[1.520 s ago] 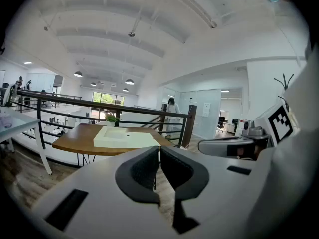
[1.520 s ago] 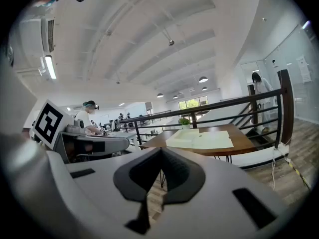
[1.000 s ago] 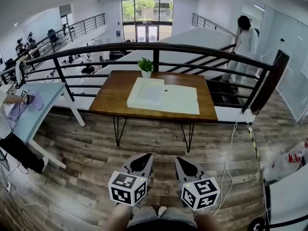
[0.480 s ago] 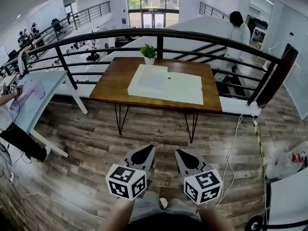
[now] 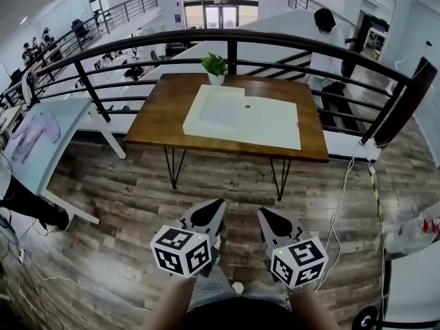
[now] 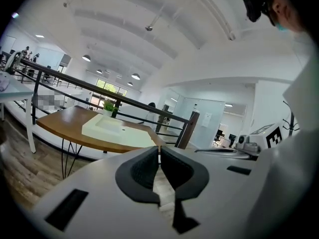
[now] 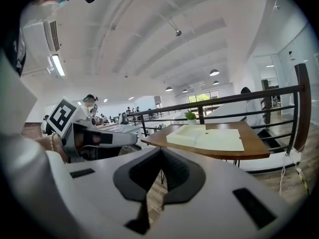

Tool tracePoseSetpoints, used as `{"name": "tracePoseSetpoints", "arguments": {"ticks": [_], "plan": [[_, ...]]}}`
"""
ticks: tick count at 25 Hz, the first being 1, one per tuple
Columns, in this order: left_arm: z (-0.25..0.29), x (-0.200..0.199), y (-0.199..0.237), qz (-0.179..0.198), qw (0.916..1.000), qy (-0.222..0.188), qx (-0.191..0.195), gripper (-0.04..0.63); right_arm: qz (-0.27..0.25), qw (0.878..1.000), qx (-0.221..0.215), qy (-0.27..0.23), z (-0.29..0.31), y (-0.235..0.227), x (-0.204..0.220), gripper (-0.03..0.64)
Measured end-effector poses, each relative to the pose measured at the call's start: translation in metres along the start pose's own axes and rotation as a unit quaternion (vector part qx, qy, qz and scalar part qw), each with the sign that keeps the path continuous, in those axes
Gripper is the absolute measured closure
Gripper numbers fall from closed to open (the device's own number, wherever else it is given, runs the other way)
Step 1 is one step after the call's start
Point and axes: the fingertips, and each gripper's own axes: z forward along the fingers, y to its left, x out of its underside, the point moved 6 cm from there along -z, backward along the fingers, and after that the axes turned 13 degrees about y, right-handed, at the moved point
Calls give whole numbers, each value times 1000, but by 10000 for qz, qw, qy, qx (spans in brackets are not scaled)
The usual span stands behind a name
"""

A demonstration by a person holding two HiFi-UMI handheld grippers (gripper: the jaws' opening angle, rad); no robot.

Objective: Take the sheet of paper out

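The sheet of paper [image 5: 221, 113] lies on the counter [image 5: 161, 119], nearer now. The left hand-held gripper [image 5: 214, 206] and right hand-held gripper [image 5: 265, 216] are shut, empty, not there yet.

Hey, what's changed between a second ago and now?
The head view has closed in on the wooden table, now larger and nearer; the person in white beyond the railing has shifted left. Nothing was taken hold of or let go. The left tool and right tool stay shut, empty, low in front.

wood floor [image 5: 227, 184] open up to the table [image 5: 161, 115] — railing [image 5: 232, 55] behind it
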Motion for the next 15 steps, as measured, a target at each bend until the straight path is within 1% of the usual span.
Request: {"name": "tracePoseSetpoints", "arguments": {"ticks": [5,9,15], "plan": [[33,-35,48,112,9998,140,-59,571,79,9999,113,1,55,-23,-34,591],[59,-71,90,202,9994,260,54,571,184,9994,289,-52,98,-44,-69,591],[92,-119,152,297,9989,299,196,571,319,9980,527,-144,157,-69,-110,591]]}}
